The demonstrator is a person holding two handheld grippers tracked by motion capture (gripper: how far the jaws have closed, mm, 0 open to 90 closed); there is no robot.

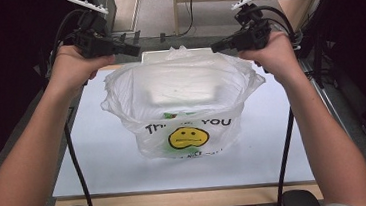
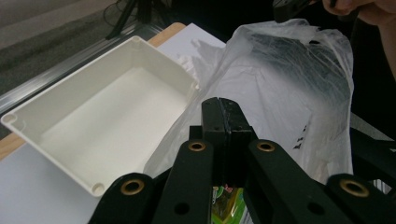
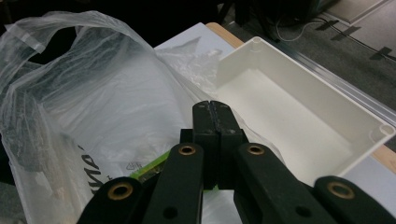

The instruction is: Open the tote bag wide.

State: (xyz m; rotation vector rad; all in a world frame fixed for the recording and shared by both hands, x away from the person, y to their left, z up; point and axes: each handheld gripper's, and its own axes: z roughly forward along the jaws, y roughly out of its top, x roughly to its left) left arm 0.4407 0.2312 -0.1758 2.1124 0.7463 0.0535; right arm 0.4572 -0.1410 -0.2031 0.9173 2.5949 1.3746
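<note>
One bag (image 1: 186,102) of thin clear plastic stands in the middle of the bench (image 1: 100,160), its mouth pulled wide between the two tongs. Its near face carries black lettering and a yellow face print, and something green lies inside at the bottom (it also peeks out below the jaws in both gripper views). The left tongs (image 1: 134,50) pinch the bag's left rim; in the left gripper view the jaws of the left tongs (image 2: 222,105) meet flat, pad against pad, with the film rising right beside them, so they are clamped on the bag. The right tongs (image 1: 217,45) grip the right rim the same way; in the right gripper view the jaws of the right tongs (image 3: 212,108) are pressed together with the bag (image 3: 93,93) bunched at their left. Each is held in a hand, left hand (image 1: 75,65) and right hand (image 1: 272,55), raised above the bench with forearms coming in from the near edge.

Just behind the bag lies a white box (image 2: 102,107), open at the top, with round posts in its corners; its inside is bare. It sits near the far edge of the white sheet covering the bench, and the bag (image 2: 289,84) leans close to its near wall, though I cannot tell whether they touch.
</note>
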